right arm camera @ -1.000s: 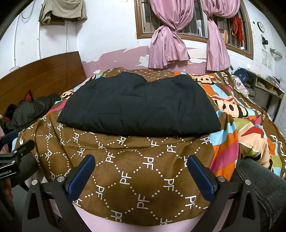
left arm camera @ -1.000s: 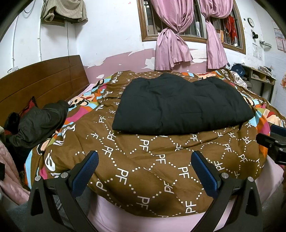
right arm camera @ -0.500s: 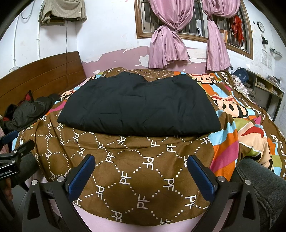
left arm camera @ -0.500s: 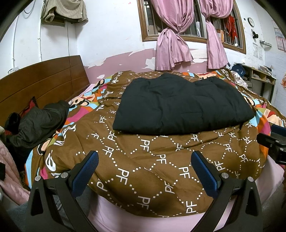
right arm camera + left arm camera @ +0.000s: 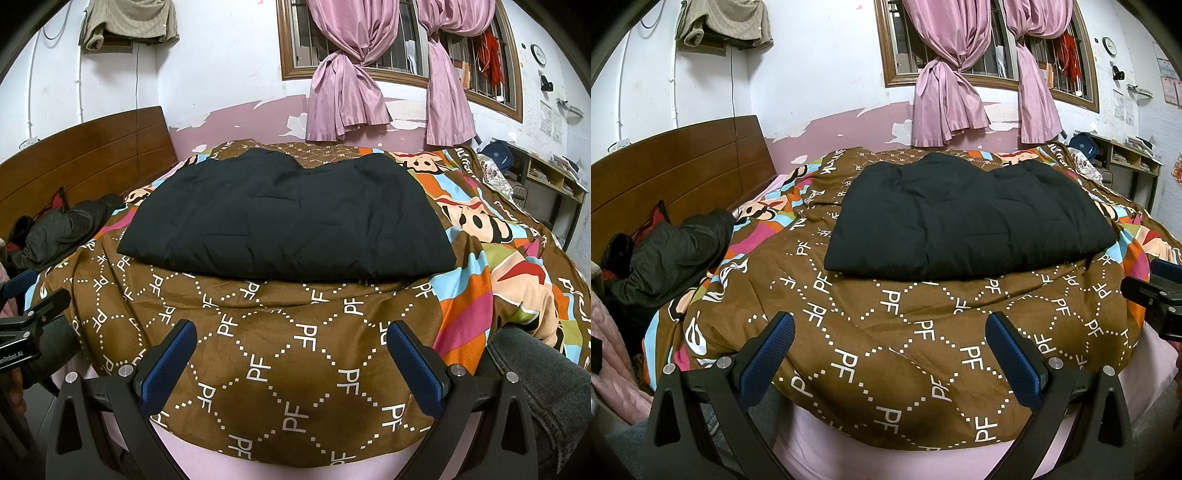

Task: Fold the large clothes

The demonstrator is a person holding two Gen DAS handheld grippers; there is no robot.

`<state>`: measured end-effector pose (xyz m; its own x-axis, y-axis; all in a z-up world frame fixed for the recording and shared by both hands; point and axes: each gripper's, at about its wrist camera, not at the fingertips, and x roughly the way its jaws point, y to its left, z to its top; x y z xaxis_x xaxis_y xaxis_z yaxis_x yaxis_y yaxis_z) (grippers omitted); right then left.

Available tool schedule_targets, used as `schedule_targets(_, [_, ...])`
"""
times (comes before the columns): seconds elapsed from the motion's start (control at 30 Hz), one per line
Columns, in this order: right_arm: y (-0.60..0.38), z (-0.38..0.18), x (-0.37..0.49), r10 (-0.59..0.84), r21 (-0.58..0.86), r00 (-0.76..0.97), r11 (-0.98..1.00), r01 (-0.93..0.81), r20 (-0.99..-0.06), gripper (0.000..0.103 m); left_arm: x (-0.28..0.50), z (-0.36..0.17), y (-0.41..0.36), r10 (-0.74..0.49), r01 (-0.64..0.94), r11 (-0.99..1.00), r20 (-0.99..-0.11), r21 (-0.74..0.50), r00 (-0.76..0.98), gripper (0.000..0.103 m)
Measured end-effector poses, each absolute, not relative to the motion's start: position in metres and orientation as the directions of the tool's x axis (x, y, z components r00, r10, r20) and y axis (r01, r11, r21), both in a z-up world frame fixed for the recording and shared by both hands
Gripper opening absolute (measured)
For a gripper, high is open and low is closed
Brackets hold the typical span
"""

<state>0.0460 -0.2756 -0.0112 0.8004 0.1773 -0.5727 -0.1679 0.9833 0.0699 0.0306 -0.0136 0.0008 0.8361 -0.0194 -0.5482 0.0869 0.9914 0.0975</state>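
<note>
While both tools are hanging back at the near edge of the bed, nothing is shifting: compared w/ a sec ago the views are matching, so no fold is underway. The left gripper point(image 5: 890, 332) is sitting w/ jaws spread wide, holding nothing; the right gripper point(image 5: 290, 339) is doing the same, empty. Both are hovering over the brown "PF" quilt point(image 5: 905, 343), not touching it. Further in, the black padded garment point(image 5: 288, 225) is lying flat across the middle of the quilt, roughly rectangular, prob. folded once or twice already; its near edge is facing the grippers, well apart from them. Far left, a dark jacket point(image 5: 672, 254) is slumping against the wooden headboard point(image 5: 676, 173). Beyond, pink curtains point(image 5: 347, 96) are hanging at the window. I'm judging this a pause btwn folds.
</note>
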Motion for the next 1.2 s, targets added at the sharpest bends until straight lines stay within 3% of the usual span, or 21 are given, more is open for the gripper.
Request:
schedule_targets(0.67, [-0.275, -0.011, 0.046, 0.177, 0.07, 0.801, 0.983, -0.167, -0.572, 0.103, 0.031, 0.001, -0.013, -0.032, 0.092, 0.992, -0.547, 0.082, 0.836, 0.101])
schedule_targets(0.87, [-0.276, -0.011, 0.046, 0.178, 0.071, 0.8, 0.983, -0.169, -0.573, 0.103, 0.028, 0.003, -0.011, 0.035, 0.036, 0.991, -0.513, 0.128, 0.858, 0.101])
schedule_targets(1.2, [-0.274, -0.013, 0.045, 0.176, 0.068, 0.798, 0.983, -0.168, -0.576, 0.103, 0.027, 0.0, -0.004, 0.024, 0.049, 0.99, -0.508, 0.129, 0.861, 0.101])
